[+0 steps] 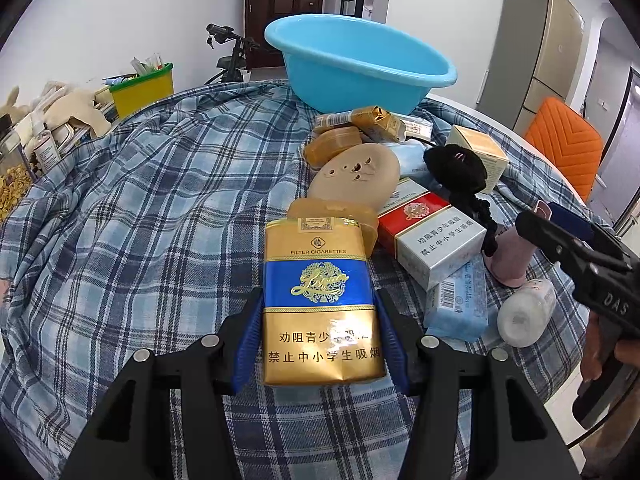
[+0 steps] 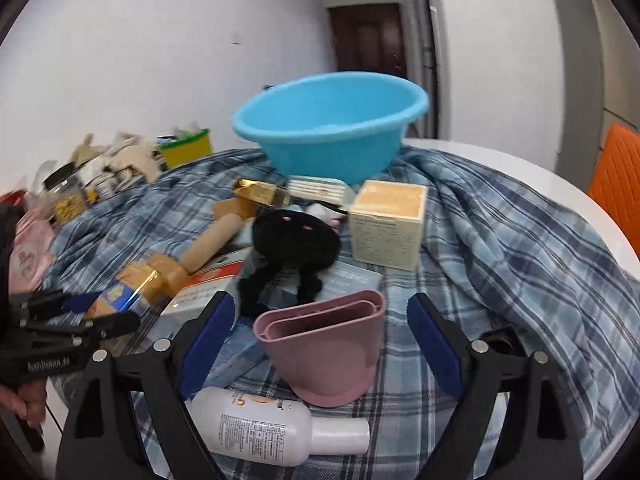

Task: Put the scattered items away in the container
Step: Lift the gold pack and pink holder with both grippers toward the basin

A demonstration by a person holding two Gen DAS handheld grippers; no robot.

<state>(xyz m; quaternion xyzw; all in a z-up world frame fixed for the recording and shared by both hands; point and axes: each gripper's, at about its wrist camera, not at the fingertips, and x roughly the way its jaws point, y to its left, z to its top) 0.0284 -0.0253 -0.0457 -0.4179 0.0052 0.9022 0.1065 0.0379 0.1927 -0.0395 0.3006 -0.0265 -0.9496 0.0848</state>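
A light blue basin [image 1: 356, 68] stands at the far side of the plaid-covered table; it also shows in the right wrist view [image 2: 332, 124]. My left gripper [image 1: 320, 312] is shut on a gold and blue cigarette pack [image 1: 320, 300], also seen from the right wrist [image 2: 128, 288]. My right gripper [image 2: 320, 332] is open, its pads either side of a pink cup [image 2: 324, 348] lying on its side. A white bottle [image 2: 272, 428] lies under it. A black plush toy [image 2: 296, 244], a cream box [image 2: 388, 224] and a red and white pack [image 1: 432, 240] lie between.
A yellow bin [image 1: 144, 88] and plush toys [image 1: 68, 108] sit at the table's left. An orange chair [image 1: 564, 144] stands at the right. A beige perforated lid [image 1: 356, 178], a blue tissue pack [image 1: 460, 300] and gold packets [image 1: 380, 120] lie near the basin.
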